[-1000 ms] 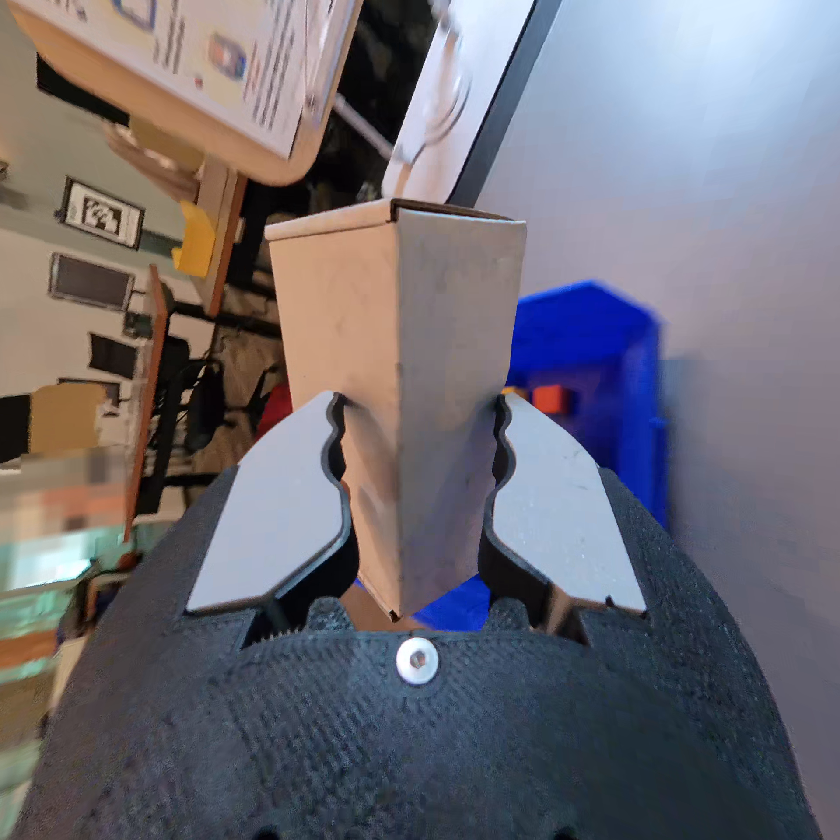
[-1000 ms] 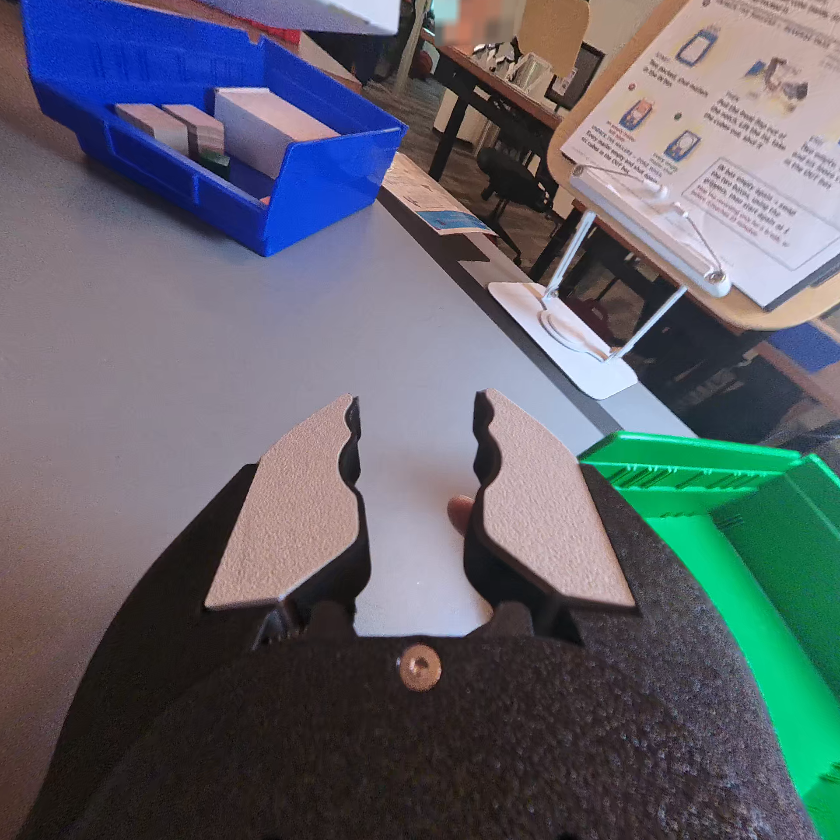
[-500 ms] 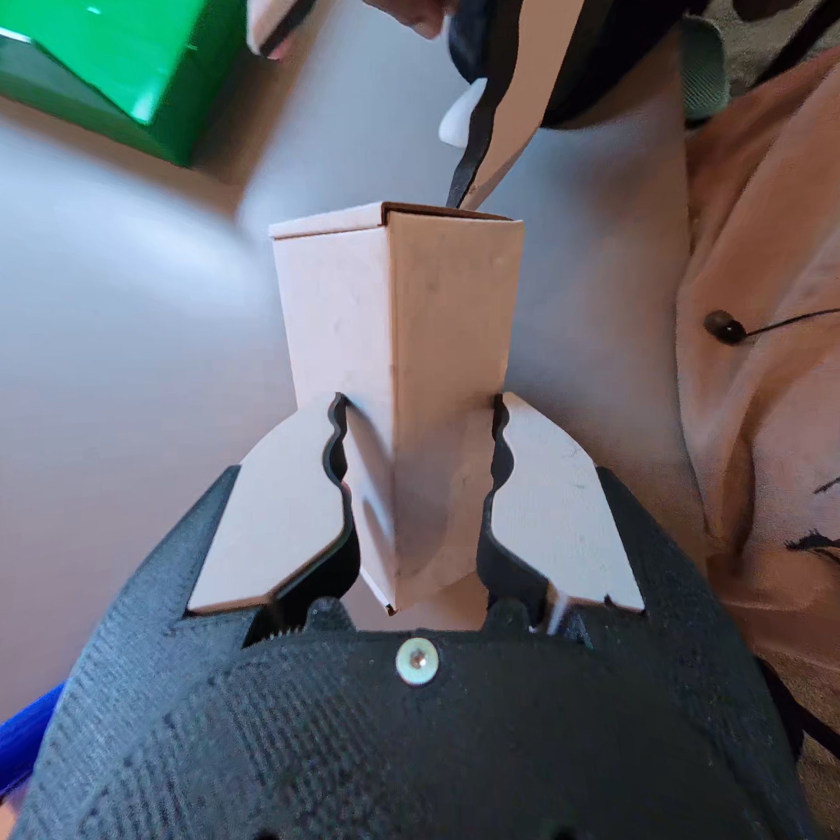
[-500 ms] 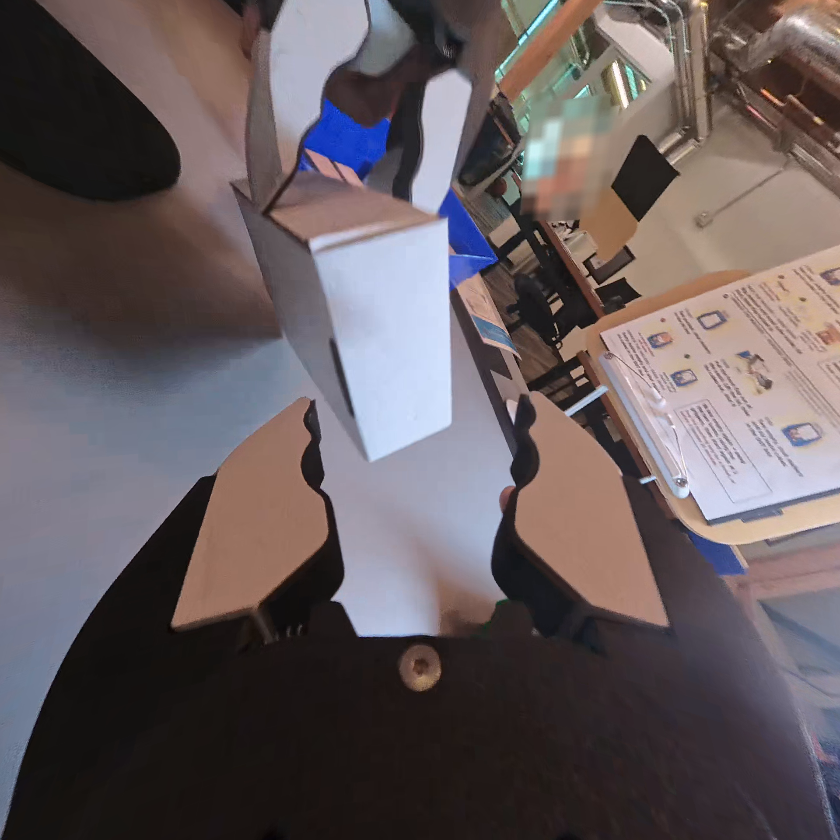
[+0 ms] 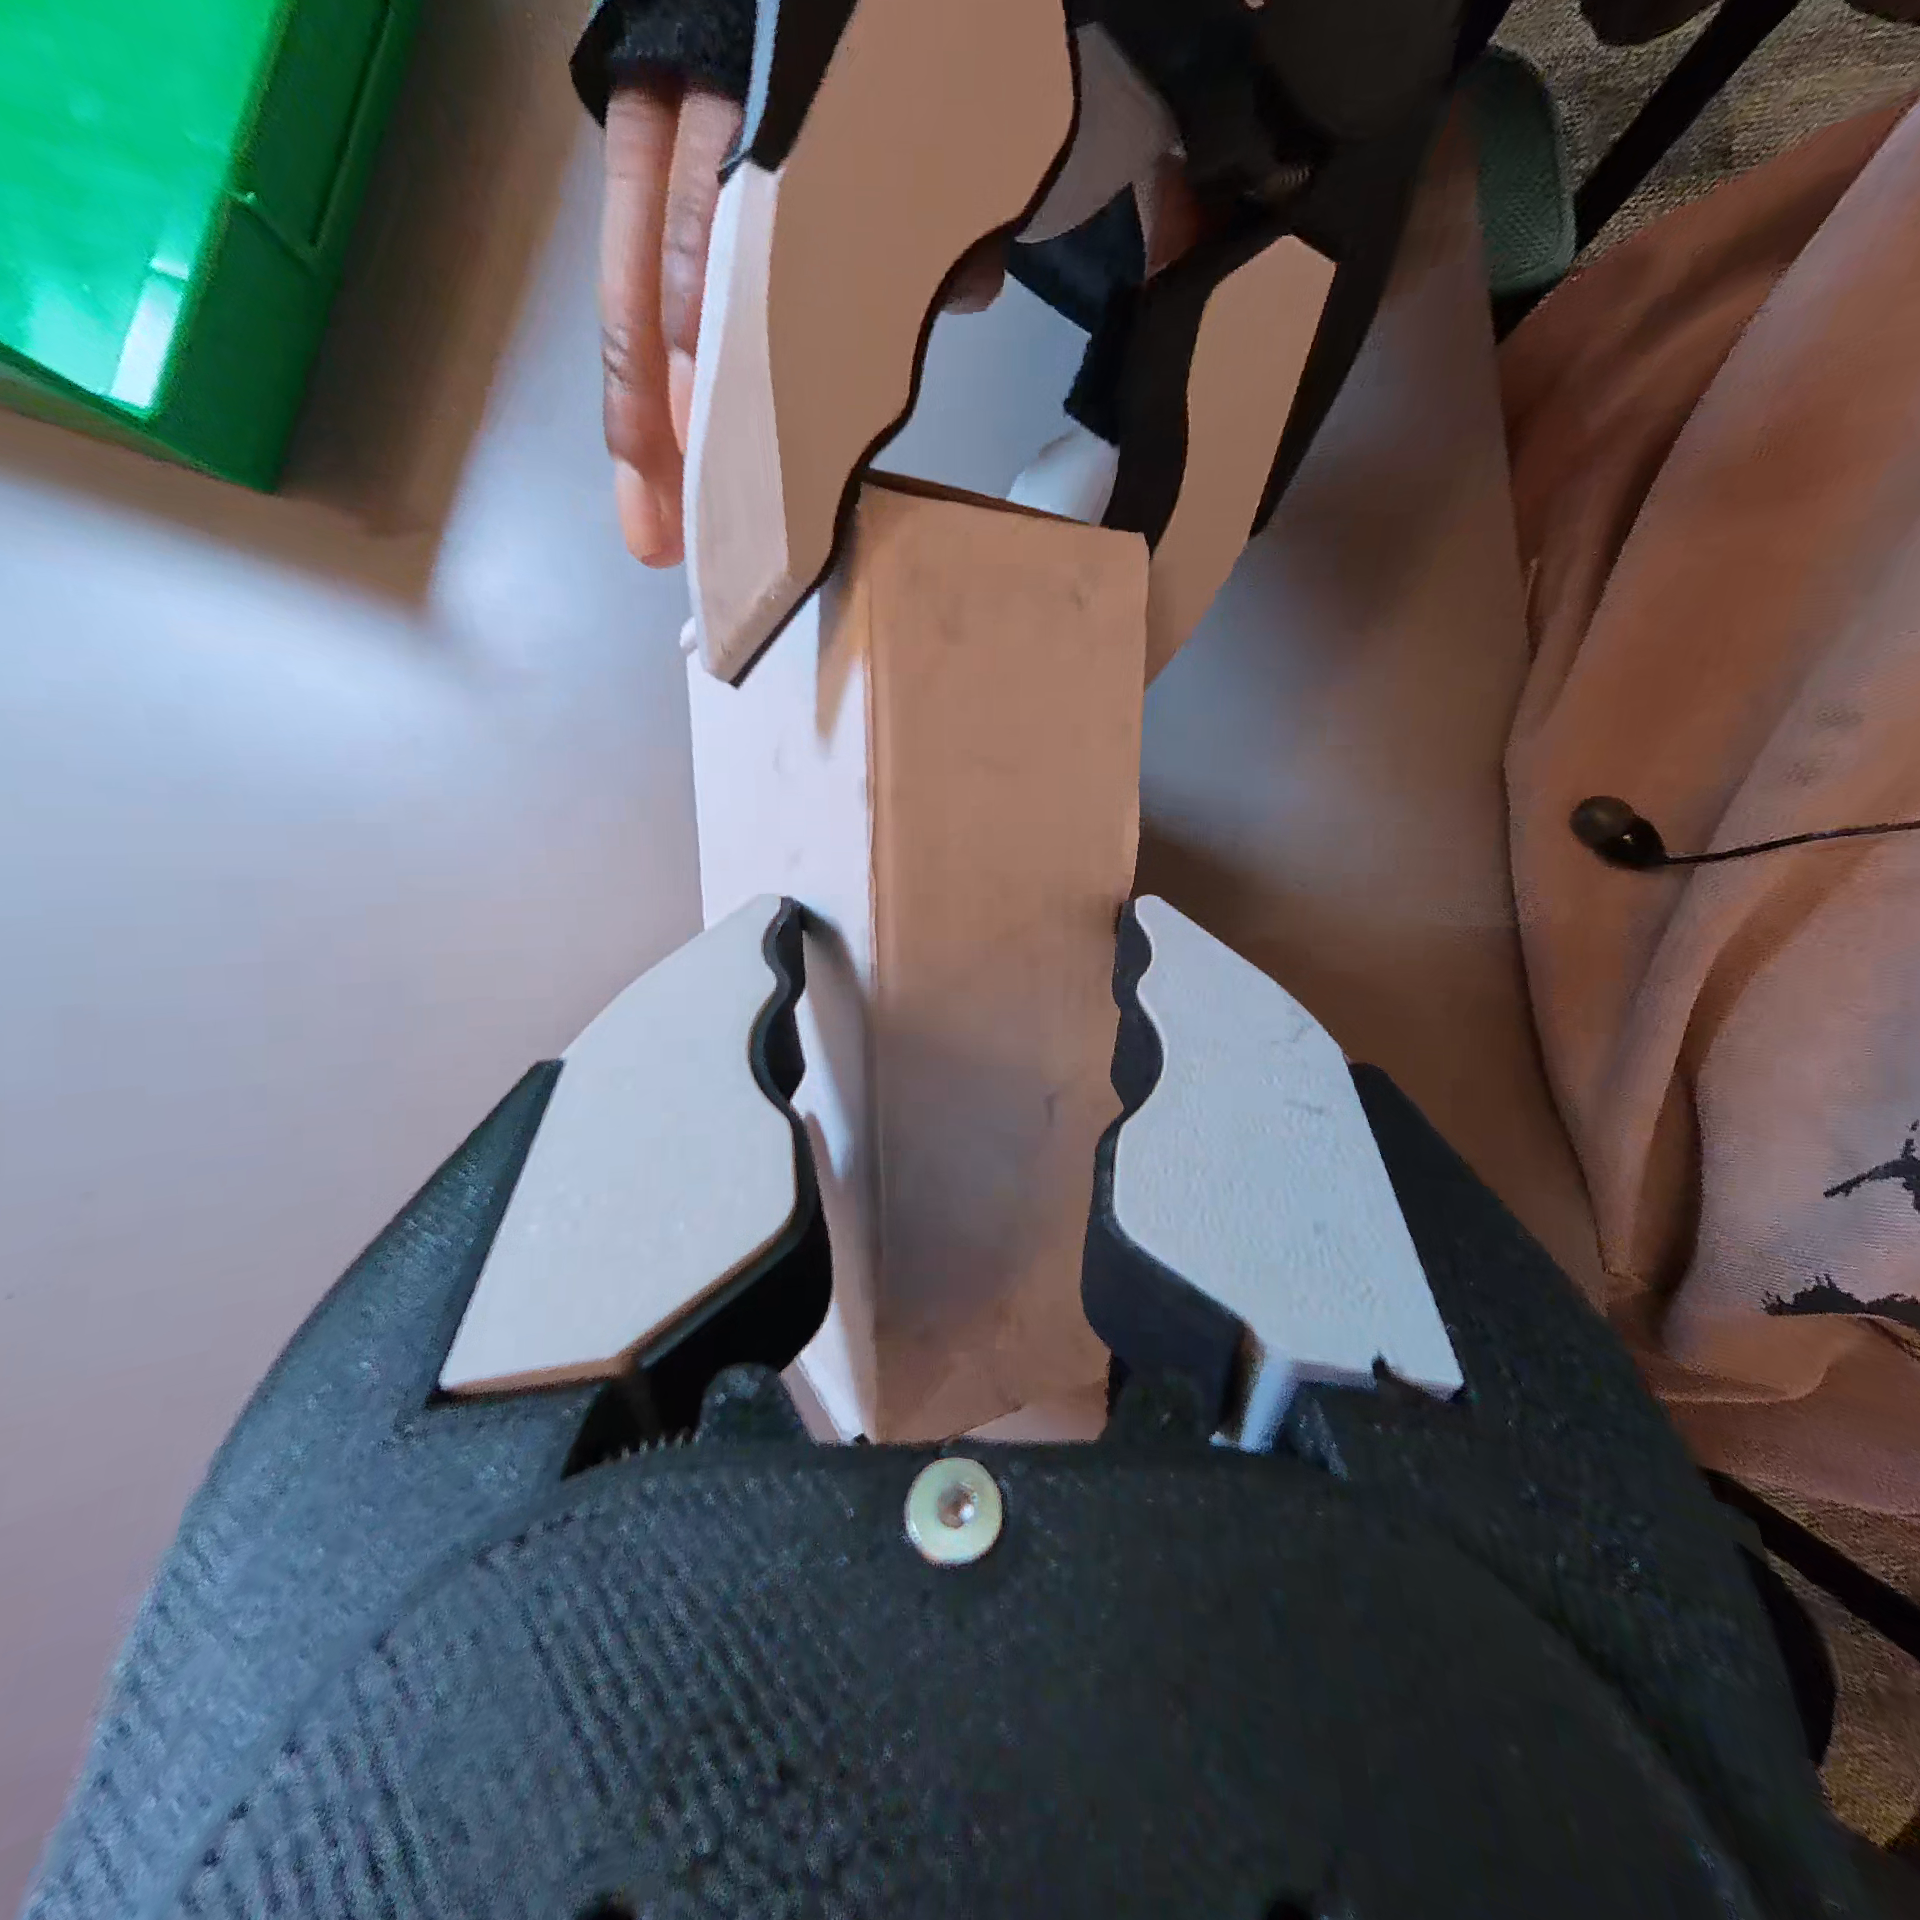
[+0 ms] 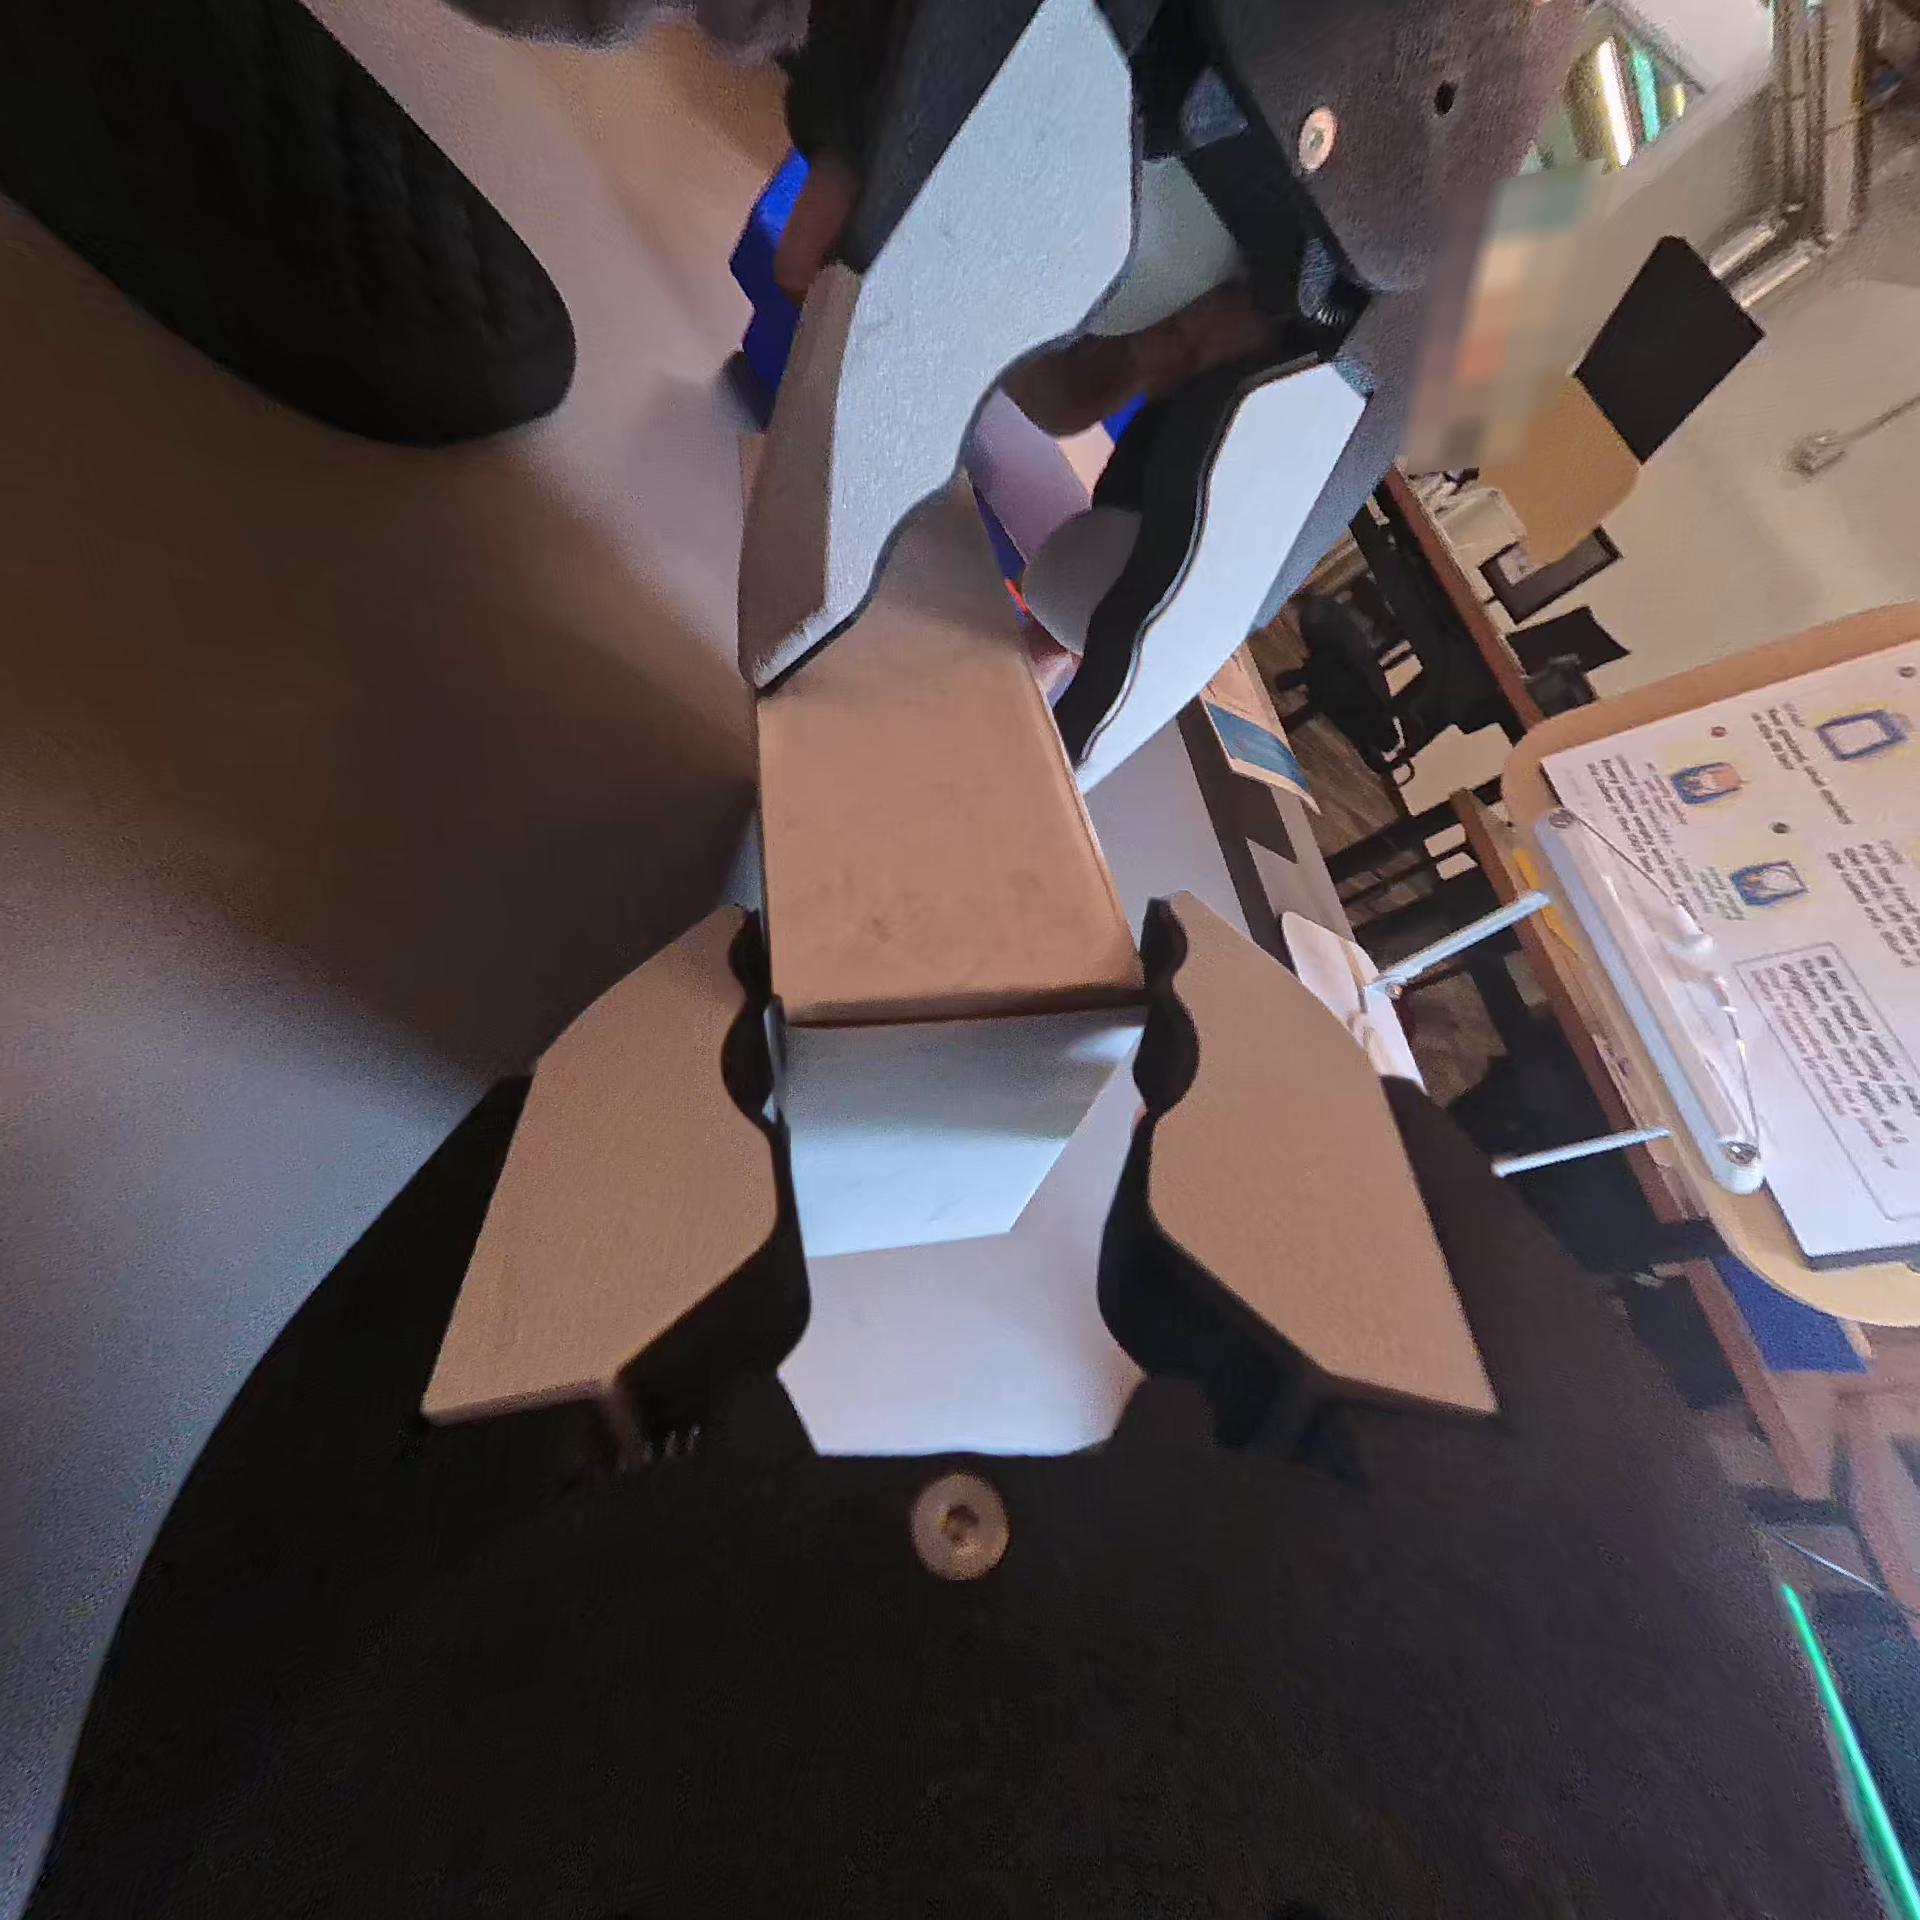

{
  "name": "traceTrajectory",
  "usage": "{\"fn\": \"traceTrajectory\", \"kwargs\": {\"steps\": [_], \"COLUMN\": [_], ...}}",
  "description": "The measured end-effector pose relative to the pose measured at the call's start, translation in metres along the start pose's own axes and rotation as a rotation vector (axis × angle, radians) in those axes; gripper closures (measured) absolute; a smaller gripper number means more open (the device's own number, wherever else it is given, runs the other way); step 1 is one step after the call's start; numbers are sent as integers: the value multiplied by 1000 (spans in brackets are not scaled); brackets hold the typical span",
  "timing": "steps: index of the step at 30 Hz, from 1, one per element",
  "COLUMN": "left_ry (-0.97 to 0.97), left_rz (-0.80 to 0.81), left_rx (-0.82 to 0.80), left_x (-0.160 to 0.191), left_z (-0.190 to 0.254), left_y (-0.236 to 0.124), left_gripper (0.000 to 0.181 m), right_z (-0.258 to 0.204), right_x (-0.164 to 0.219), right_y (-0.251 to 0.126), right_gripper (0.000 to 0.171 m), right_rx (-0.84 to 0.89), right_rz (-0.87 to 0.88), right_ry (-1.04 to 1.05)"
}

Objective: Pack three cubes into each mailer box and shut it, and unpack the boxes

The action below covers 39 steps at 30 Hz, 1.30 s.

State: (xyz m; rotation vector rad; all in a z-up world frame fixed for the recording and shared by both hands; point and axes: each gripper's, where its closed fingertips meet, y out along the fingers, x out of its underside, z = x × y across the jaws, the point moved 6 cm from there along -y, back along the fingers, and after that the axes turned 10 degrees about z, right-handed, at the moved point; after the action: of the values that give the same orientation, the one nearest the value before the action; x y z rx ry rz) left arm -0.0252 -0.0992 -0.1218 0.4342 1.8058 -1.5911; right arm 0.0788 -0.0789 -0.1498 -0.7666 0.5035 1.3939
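Observation:
A closed white mailer box [image 5: 997, 727] is held in the air between both grippers, above the grey table [image 5: 260, 831]. My left gripper [image 5: 961, 914] is shut on one end of it. In the right wrist view the box [image 6: 914, 831] points away from me, and my right gripper [image 6: 954, 920] has both fingers against the sides of its near end. The right gripper's fingers [image 5: 748, 416] show at the box's far end in the left wrist view. The left gripper's fingers [image 6: 935, 364] show at the far end in the right wrist view. No cubes are visible.
A green bin [image 5: 156, 260] stands on the table at the upper left. A corner of a blue bin [image 6: 764, 270] shows behind the left gripper. An instruction sheet on a stand [image 6: 1766, 935] sits off the table's right edge. The person's peach top [image 5: 1714, 831] is close. Both grippers' tips are close together, under 4 cm apart.
My left gripper swung the box from over the blue bin toward the person. My right gripper rose from the table, moved onto the box's free end and narrowed onto it.

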Motion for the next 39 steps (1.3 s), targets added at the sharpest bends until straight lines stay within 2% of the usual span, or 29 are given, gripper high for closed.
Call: {"fn": "traceTrajectory", "kwargs": {"steps": [2,5,10,13,17,19,20,21,28,33,39], "left_ry": [14,40,-58,-143,-154,-141,-105,-85,-27,40,48], "left_rz": [23,164,469,604,587,584,593,595,545,508,496], "left_rx": [-5,-71,-236,-271,-284,-253,-222,-266,-350,-452,-505], "left_x": [-1,-5,14,39,57,53,50,48,52,59,62], "left_z": [1,-3,-17,-21,-21,-17,-12,-14,-16,-23,-29], "left_y": [0,-10,-40,-36,-5,15,21,23,17,9,6], "left_gripper": [124,131,104,92,84,89,99,100,101,102,101], "right_z": [0,8,23,31,27,25,24,23,25,35,52], "right_x": [2,8,26,33,39,40,43,47,52,52,34], "right_y": [-2,-8,-21,-24,-25,-23,-23,-25,-20,-23,-35], "right_gripper": [104,105,105,105,105,105,105,105,105,105,104], "right_rx": [-18,-36,-52,-61,-147,-155,-155,-157,-110,2,155], "right_rz": [23,66,149,210,277,281,255,226,142,120,79], "right_ry": [39,162,390,517,623,623,608,593,588,527,336]}}
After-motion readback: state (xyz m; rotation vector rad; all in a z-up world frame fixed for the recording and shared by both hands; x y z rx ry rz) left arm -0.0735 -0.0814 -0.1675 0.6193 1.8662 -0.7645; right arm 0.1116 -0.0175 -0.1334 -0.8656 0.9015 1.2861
